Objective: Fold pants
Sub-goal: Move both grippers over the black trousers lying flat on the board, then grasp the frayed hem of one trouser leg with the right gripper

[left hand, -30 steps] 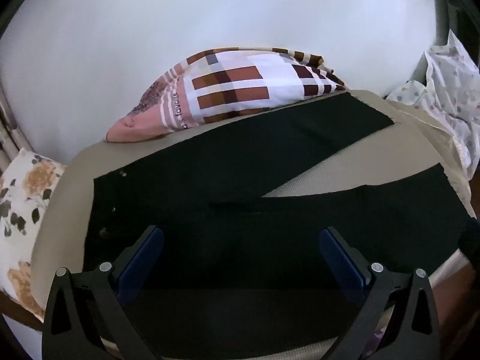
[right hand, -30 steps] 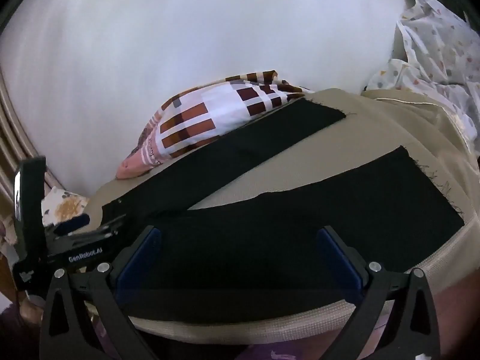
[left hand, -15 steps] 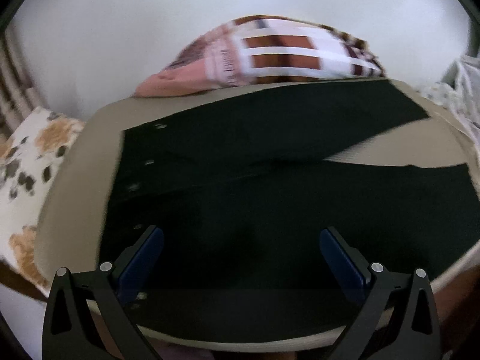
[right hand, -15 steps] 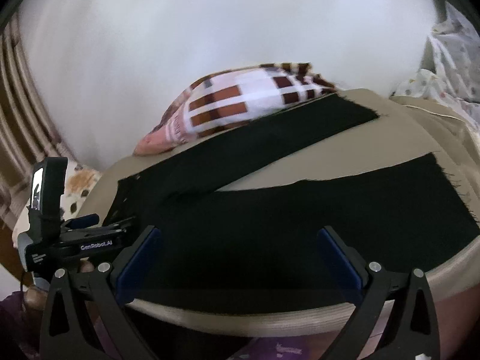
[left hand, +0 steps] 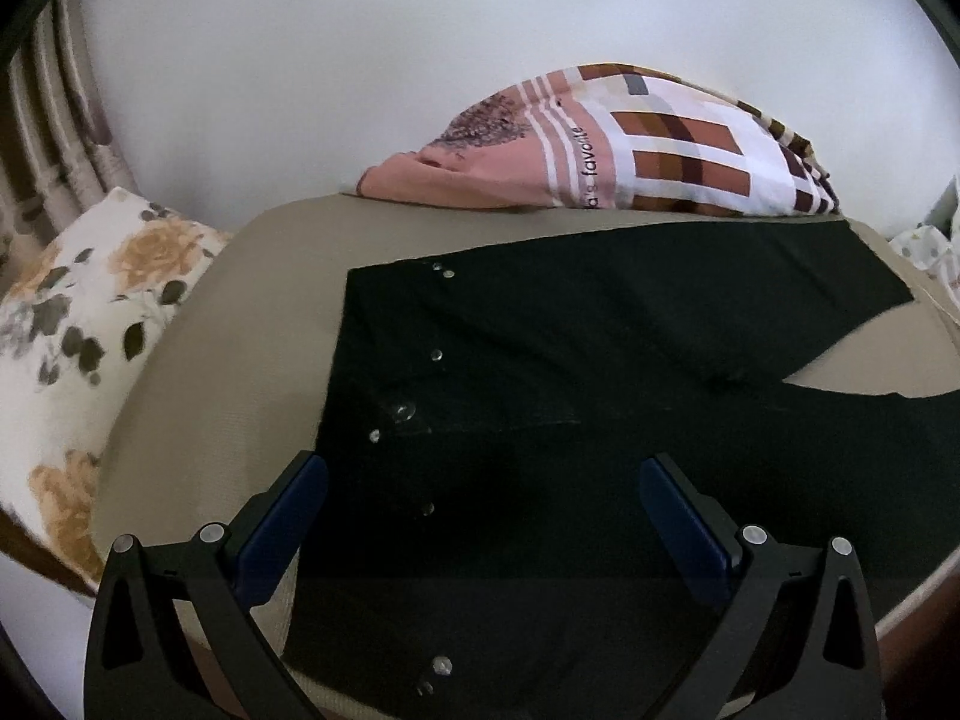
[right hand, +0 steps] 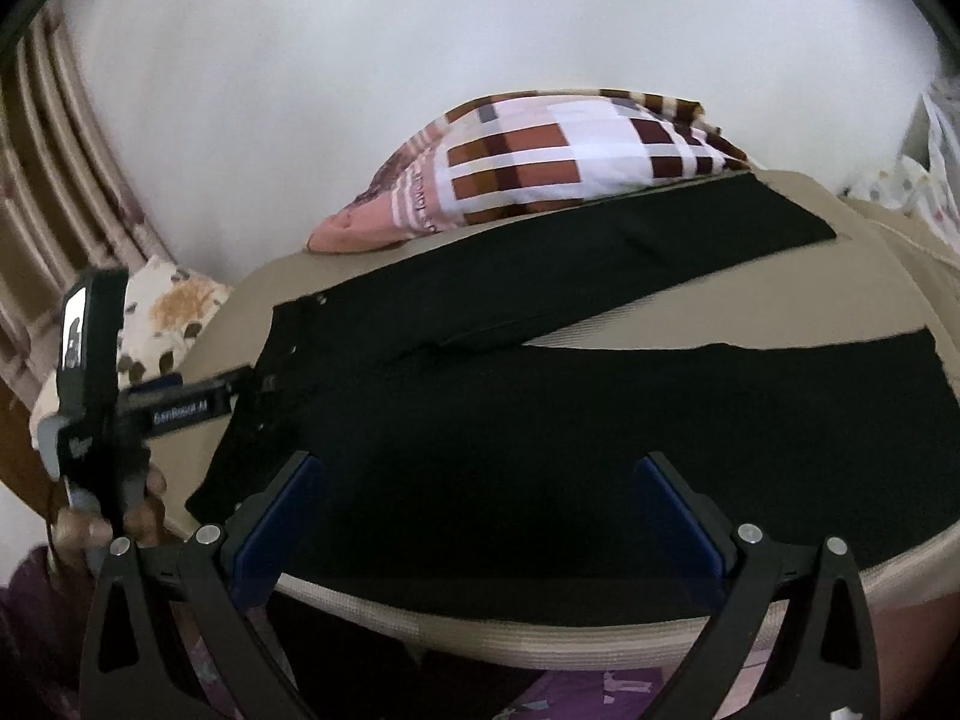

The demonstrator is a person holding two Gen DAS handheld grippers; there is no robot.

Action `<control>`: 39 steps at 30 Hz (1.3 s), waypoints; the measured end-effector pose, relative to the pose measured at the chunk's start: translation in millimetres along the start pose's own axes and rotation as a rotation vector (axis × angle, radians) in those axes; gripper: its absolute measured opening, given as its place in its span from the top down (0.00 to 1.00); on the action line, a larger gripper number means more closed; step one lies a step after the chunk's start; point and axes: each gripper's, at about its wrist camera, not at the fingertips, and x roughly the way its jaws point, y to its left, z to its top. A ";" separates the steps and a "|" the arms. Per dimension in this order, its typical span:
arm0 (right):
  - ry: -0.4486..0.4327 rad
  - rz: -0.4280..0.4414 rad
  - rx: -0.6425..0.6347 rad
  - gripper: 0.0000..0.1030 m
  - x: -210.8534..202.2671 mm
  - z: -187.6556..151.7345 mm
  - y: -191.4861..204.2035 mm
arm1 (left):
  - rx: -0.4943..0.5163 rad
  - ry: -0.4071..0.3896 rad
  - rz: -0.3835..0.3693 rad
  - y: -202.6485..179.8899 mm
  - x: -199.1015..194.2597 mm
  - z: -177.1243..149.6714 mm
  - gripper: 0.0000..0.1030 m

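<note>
Left wrist view shows the pants (left hand: 600,420) lying flat on the bed (left hand: 240,360), legs apart, both the left gripper (left hand: 483,516) and right gripper (right hand: 480,510) spread and empty, so the first fold probably needs gripping one leg.

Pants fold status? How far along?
Done: black pants spread flat on the tan cushion, legs splayed apart. In hand: nothing; left hand-held gripper and right hand-held gripper are both open over the near edge. Left: every fold.
</note>
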 end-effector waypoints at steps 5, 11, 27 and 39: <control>0.022 -0.011 -0.021 0.00 4.1 1.4 8.5 | -0.002 0.042 -0.069 18.2 19.6 14.7 0.00; 0.067 -0.019 -0.013 0.00 15.4 3.1 5.4 | -0.023 0.118 -0.222 75.3 70.5 46.0 0.05; 0.171 -0.068 0.007 0.00 53.2 6.6 1.3 | -0.065 0.255 -0.442 177.5 220.2 108.9 0.39; 0.165 -0.079 -0.002 0.00 65.8 30.0 -0.2 | -0.196 0.238 -0.512 181.5 235.7 114.1 0.81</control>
